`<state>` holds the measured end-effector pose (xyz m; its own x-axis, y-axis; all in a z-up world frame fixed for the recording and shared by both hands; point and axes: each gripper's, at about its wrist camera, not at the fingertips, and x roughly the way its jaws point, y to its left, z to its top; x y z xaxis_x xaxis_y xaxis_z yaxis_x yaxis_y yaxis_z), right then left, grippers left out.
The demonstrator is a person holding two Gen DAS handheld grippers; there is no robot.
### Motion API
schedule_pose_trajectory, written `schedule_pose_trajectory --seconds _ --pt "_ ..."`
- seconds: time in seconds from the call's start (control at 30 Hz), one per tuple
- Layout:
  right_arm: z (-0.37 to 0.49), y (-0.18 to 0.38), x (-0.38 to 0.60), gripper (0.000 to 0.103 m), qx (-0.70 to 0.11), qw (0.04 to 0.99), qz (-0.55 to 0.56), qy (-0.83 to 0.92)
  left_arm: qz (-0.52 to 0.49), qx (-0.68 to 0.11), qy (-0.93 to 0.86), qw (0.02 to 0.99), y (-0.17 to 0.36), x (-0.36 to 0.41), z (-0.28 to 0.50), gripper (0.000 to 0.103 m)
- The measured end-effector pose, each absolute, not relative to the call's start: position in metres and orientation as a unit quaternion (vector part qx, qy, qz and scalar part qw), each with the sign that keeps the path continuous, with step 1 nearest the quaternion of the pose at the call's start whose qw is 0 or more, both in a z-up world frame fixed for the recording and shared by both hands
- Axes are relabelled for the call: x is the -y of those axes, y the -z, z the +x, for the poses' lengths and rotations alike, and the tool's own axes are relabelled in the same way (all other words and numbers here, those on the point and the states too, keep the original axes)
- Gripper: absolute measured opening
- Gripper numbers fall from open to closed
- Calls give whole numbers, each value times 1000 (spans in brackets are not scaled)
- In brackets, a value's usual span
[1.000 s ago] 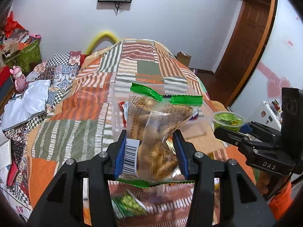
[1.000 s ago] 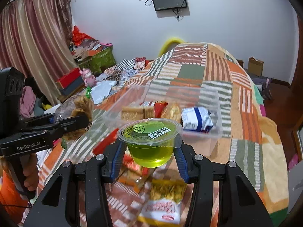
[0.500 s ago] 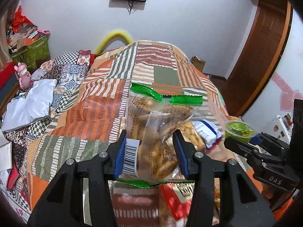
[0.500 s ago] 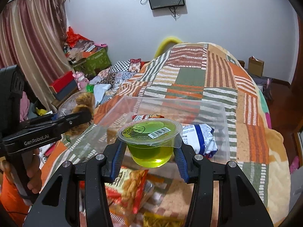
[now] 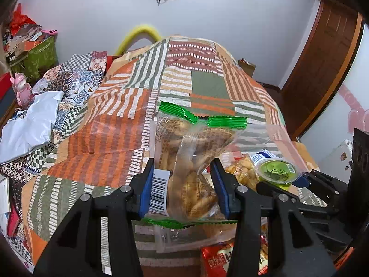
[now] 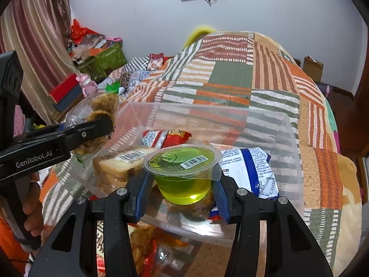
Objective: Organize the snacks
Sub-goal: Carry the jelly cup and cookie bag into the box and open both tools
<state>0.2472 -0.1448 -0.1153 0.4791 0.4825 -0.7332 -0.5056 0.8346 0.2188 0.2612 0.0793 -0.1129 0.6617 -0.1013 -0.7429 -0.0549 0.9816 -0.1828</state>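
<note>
- From my left camera, the snack bag [image 5: 186, 173] blocks most of the clear bin [image 5: 272, 138]; I can make out only a faint wall of it and a few packets beside the bag.
- The print on the bag and on the jelly cup [image 6: 184, 173] is too small for me to read.
- Low in my right camera the fingers cut off the loose packets in front of the bin, and I can't tell what they are.
- The bag stands upright between my left gripper [image 5: 184, 184] fingers, its green top seam above them.
- The cup sits level between my right gripper [image 6: 182, 184] fingers, above the bin, over a blue and white packet [image 6: 251, 170].
- My left fingers are partly closed, clamped on the bag.
- My right fingers pinch the cup's sides under its rim.
</note>
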Motion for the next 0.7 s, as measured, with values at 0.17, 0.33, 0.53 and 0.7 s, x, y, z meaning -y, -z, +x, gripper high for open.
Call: schedule_pose_trajectory --seconds 0.17,0.33,0.53,0.7 --pt "252 120 144 45 -426 858 -19 -286 -85 -411 9 908 118 -75 265 48" --pt "252 127 140 47 -438 851 -28 -288 -88 -410 7 908 118 -75 264 60" --pt "243 121 139 49 -428 854 -42 -293 -82 -398 6 914 111 -71 257 72" --pt "235 112 145 54 -420 858 -38 -293 -77 -402 5 912 109 -68 248 72"
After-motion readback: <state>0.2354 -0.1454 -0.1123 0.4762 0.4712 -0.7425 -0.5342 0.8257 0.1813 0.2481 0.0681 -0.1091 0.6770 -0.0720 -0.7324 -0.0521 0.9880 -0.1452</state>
